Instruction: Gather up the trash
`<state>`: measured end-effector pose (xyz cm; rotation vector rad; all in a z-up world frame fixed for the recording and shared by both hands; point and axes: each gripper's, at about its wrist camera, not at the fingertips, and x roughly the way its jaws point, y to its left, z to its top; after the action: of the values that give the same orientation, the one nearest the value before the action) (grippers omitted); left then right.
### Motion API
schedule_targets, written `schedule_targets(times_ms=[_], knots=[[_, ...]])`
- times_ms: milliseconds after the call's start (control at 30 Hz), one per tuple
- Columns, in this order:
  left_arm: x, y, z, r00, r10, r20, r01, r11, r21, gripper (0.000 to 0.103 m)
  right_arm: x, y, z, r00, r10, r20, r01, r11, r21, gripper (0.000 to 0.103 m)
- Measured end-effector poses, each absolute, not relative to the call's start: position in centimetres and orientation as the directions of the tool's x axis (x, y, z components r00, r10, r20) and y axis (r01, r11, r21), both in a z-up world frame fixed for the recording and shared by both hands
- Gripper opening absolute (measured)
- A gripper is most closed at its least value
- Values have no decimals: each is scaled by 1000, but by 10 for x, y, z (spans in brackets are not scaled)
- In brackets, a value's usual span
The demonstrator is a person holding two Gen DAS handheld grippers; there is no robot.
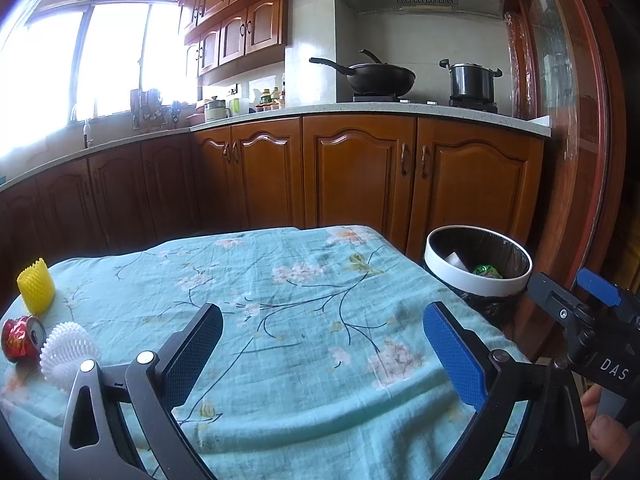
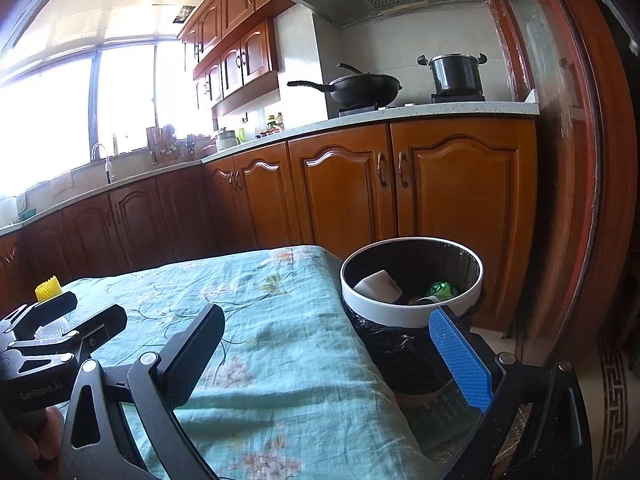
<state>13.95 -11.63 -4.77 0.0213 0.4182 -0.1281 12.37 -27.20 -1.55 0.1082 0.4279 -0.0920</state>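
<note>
A crushed red can (image 1: 22, 338), a white foam net (image 1: 68, 350) and a yellow foam net (image 1: 36, 286) lie at the left end of the table, left of my left gripper (image 1: 322, 336), which is open and empty above the floral cloth (image 1: 304, 280). The white-rimmed trash bin (image 2: 412, 280) stands off the table's right end and holds a white cup (image 2: 380, 284) and a green wrapper (image 2: 440, 290). My right gripper (image 2: 326, 340) is open and empty over the table's right edge, close to the bin. The bin also shows in the left wrist view (image 1: 478, 260).
Wooden kitchen cabinets (image 1: 352, 168) run behind the table, with a wok (image 1: 380, 76) and a pot (image 1: 472, 80) on the stove. A red-framed glass door (image 2: 568, 160) stands at the right. The yellow net (image 2: 48, 288) shows behind my left gripper's body (image 2: 48, 344).
</note>
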Motion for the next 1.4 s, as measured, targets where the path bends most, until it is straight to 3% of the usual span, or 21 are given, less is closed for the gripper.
schedule_targets(times_ms=[1400], knots=[[142,-119,-46,902,-131,-412,144,990,0,102,126,-271,-12,908,-55,-416,105,989,99,103]])
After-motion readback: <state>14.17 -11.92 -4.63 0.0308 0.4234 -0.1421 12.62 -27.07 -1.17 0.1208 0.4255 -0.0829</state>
